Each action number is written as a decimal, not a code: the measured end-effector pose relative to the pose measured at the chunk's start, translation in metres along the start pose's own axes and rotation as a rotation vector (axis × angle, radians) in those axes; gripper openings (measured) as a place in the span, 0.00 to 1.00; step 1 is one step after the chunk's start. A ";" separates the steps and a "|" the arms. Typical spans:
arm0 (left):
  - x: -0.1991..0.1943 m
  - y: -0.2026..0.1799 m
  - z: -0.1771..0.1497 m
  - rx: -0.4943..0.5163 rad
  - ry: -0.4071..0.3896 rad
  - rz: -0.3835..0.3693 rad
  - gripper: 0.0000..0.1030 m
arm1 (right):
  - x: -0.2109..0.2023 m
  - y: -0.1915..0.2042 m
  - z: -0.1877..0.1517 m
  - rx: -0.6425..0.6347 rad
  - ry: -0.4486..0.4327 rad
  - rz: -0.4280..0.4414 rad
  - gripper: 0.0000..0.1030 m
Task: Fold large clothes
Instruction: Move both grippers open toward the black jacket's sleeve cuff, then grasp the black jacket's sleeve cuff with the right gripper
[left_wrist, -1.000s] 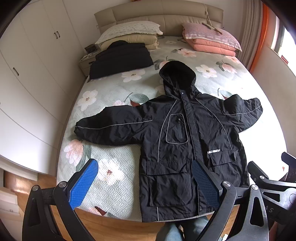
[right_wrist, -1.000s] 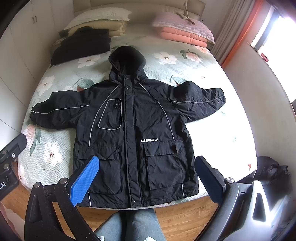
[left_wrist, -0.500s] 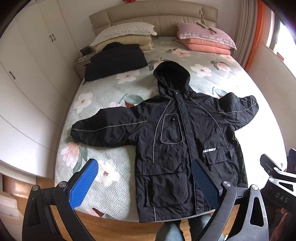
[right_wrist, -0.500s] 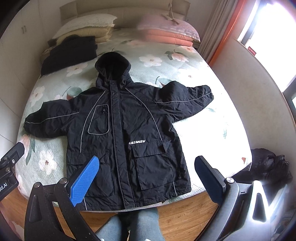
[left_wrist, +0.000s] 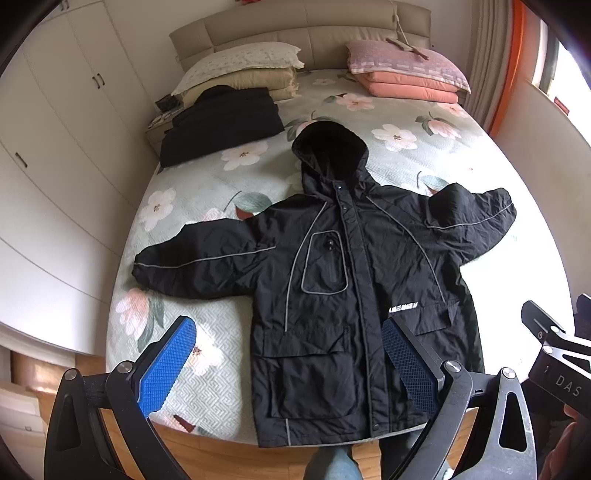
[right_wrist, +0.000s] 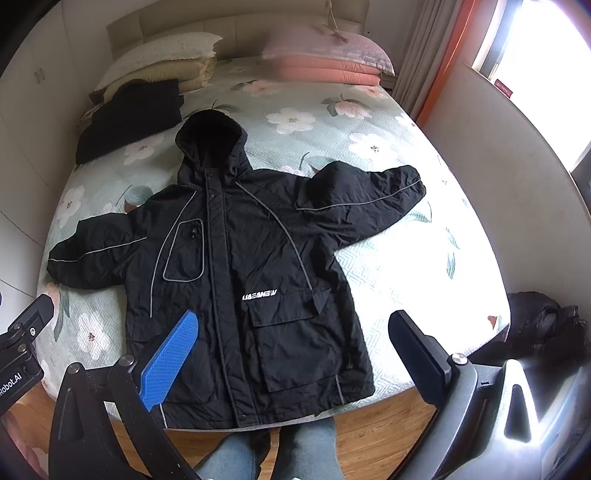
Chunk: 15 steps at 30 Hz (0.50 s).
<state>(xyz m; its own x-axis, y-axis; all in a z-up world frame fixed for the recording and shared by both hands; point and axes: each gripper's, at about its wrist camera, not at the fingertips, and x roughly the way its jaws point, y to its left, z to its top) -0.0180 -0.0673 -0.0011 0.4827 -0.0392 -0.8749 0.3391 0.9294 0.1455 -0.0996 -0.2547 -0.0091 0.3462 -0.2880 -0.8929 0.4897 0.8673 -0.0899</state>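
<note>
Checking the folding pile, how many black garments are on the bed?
2: the hooded jacket spread flat at the foot, and a folded one near the cream pillows. None appear hidden.

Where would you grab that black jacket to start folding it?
Probably by a sleeve cuff of the black jacket, coming from the outer side. Both sleeves lie spread flat on the bed, ends free, so each open claw could pinch one and swing it inward.

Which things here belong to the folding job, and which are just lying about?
For the job:
- black hooded jacket, spread flat
- left hand-held gripper, open
- right hand-held gripper, open

Lying about:
- folded black garment
- pillows
- pink bedding
- dark bundle on the floor
</note>
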 end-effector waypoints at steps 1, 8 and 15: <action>0.000 -0.005 0.003 0.001 0.000 0.003 0.98 | 0.003 -0.007 0.006 0.002 0.000 0.004 1.00; 0.004 -0.051 0.033 -0.006 0.005 0.009 0.98 | 0.021 -0.051 0.041 0.004 -0.008 0.016 1.00; 0.017 -0.096 0.061 0.002 0.009 0.019 0.98 | 0.050 -0.104 0.073 0.027 -0.032 0.061 1.00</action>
<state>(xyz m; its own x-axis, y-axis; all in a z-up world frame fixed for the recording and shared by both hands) 0.0068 -0.1799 -0.0019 0.4815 -0.0186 -0.8762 0.3322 0.9290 0.1629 -0.0746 -0.3888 -0.0116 0.4008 -0.2483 -0.8819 0.4882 0.8724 -0.0238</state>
